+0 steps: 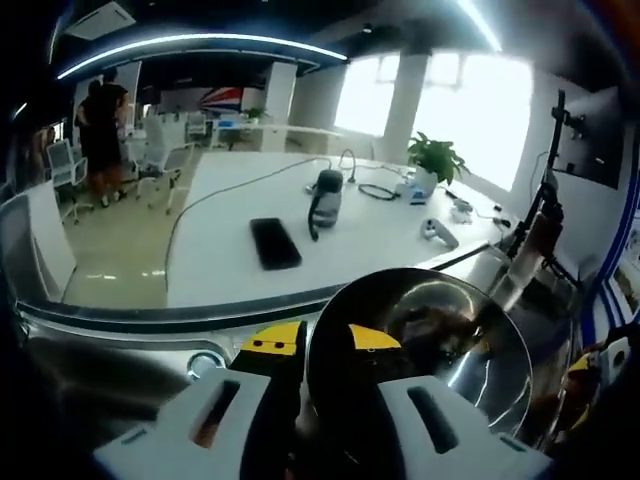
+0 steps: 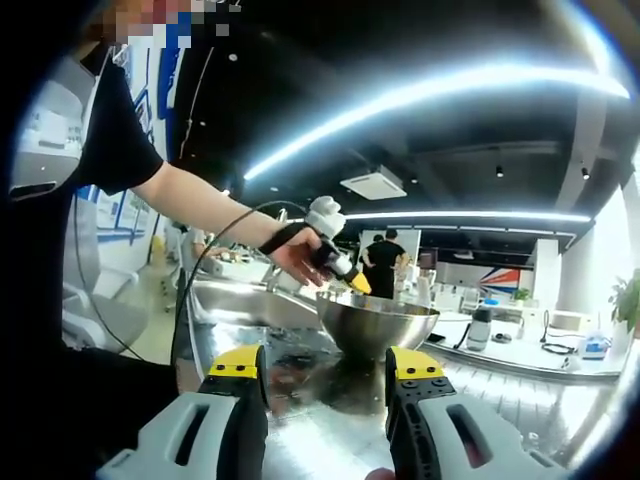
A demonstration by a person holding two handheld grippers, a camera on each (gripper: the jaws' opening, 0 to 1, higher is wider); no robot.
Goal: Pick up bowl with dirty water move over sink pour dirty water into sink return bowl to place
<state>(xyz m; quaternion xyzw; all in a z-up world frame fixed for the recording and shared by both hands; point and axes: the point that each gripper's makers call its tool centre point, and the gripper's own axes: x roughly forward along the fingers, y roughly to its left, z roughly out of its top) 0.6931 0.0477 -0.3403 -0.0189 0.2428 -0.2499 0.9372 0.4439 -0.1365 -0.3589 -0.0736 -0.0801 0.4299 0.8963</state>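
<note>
In the left gripper view, the left tongs (image 1: 325,345) are closed on the near rim of the steel bowl (image 1: 440,340), one yellow-tipped jaw outside the wall and one inside. The bowl is lifted and tilted, its open mouth facing away toward the right, where a steel sink (image 1: 500,265) sits just past its far rim. Dark, murky matter shows inside the bowl, though the glare makes it hard to tell how much water is there. Beyond a curved steel edge lies a white bench (image 1: 250,215) with a black phone (image 1: 275,243), a dark bottle (image 1: 325,198), cables and a potted plant (image 1: 435,158); open floor and office chairs lie to the left, where people (image 1: 100,125) stand.

In the right gripper view, the right tongs (image 2: 325,385) stand wide open and empty above a wet, shiny steel bench (image 2: 300,420). Ahead, the bowl (image 2: 378,328) hangs clear above that surface, gripped at its left rim by the left tongs (image 2: 345,275) in the person's hand (image 2: 300,255). A faucet (image 2: 275,265) stands behind the hand.
</note>
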